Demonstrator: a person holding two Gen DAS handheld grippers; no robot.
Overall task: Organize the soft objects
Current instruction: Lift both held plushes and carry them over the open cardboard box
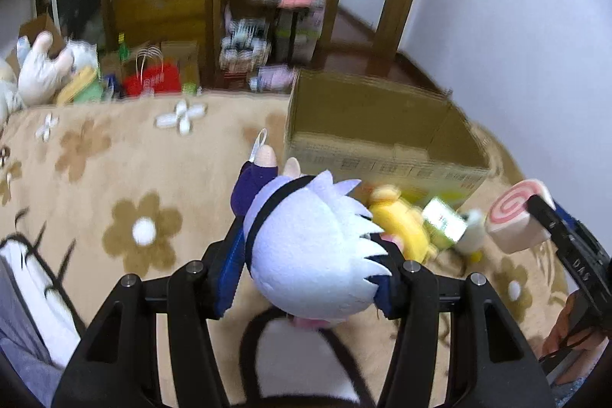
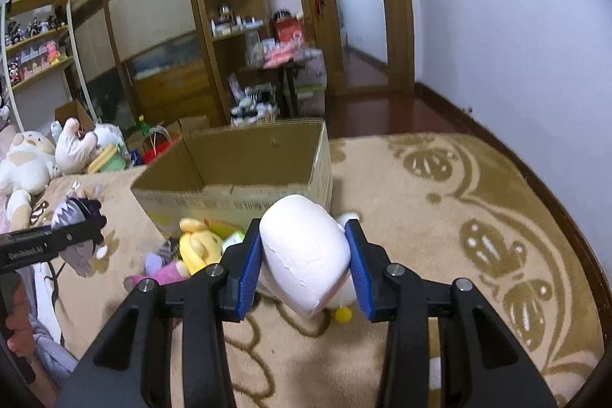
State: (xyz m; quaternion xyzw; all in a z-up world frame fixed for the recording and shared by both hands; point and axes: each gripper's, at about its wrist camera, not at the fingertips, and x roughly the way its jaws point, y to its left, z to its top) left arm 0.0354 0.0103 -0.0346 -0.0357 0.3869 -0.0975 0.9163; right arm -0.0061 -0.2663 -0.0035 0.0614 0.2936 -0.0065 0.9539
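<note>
My left gripper [image 1: 308, 274] is shut on a plush doll [image 1: 317, 228] with white spiky hair and a purple outfit, held up above the beige flowered blanket [image 1: 114, 178]. My right gripper [image 2: 304, 259] is shut on a pale block-shaped roll plush [image 2: 302, 236]; its pink swirl end [image 1: 516, 213] shows in the left wrist view. The open cardboard box [image 2: 244, 155] stands just beyond both grippers. The right wrist view has the left gripper [image 2: 82, 230] at its left edge with the doll [image 2: 76, 213]. Beside the box front lie a yellow plush [image 2: 199, 243] and a pink-purple plush [image 2: 164, 270].
Several white plush toys [image 2: 26, 163] are heaped at the far left of the blanket. A green packet [image 1: 443, 220] lies beside the yellow plush [image 1: 397, 224]. Wooden shelves [image 2: 229, 25], bags and a doorway [image 2: 355, 6] stand behind the box [image 1: 382, 155]. A person's hand [image 2: 19, 327] grips the left handle.
</note>
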